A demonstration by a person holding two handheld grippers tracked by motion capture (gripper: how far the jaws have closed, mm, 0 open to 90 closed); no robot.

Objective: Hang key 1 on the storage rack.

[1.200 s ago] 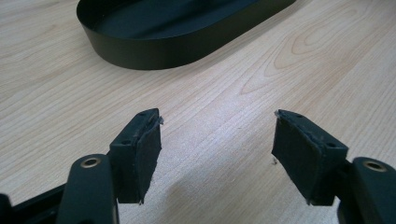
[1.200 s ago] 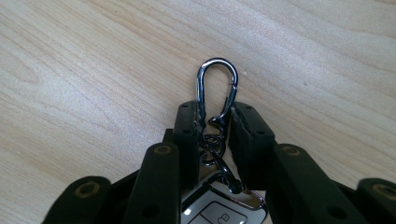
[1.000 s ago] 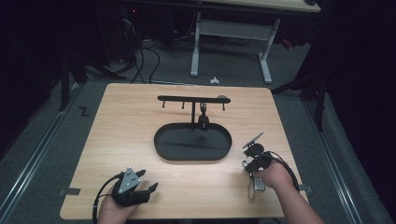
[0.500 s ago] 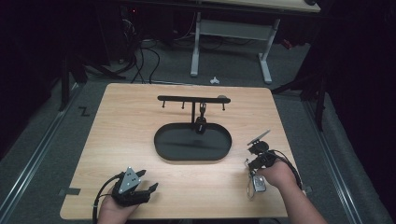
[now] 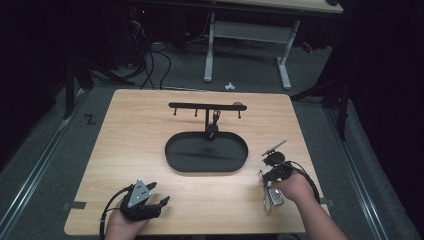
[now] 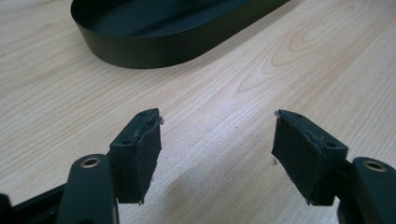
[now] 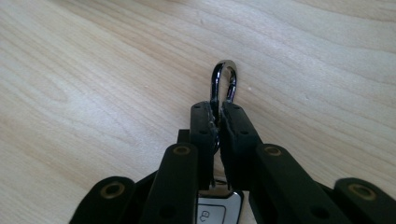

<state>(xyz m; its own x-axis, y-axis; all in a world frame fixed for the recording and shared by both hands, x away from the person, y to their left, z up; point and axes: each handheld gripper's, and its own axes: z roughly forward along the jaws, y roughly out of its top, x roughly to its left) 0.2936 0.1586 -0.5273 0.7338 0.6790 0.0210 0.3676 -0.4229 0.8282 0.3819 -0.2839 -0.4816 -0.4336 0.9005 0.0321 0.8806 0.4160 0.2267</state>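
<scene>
My right gripper point(image 5: 267, 176) is at the table's front right, shut on a metal key ring point(image 7: 223, 79) whose loop pokes out beyond the fingertips just over the wood. A car key fob point(image 5: 274, 196) hangs from the ring beside the hand, and its silver top point(image 7: 215, 210) shows under the jaws. My left gripper point(image 5: 159, 194) rests at the front left, open, with bare wood between its pads point(image 6: 144, 149). A black oval tray point(image 5: 172, 160) lies mid-table, and its wall point(image 6: 140, 51) is ahead of the left gripper.
Behind the tray stands a black key rack point(image 5: 205, 106) with small hooks, and a dark key point(image 5: 214, 127) hangs from it over the tray's far rim. The table edge runs close behind both hands. Cables and desk legs stand on the floor beyond.
The right gripper has shifted and tilted slightly with the key ring still in it. The left gripper has stayed where it was.
</scene>
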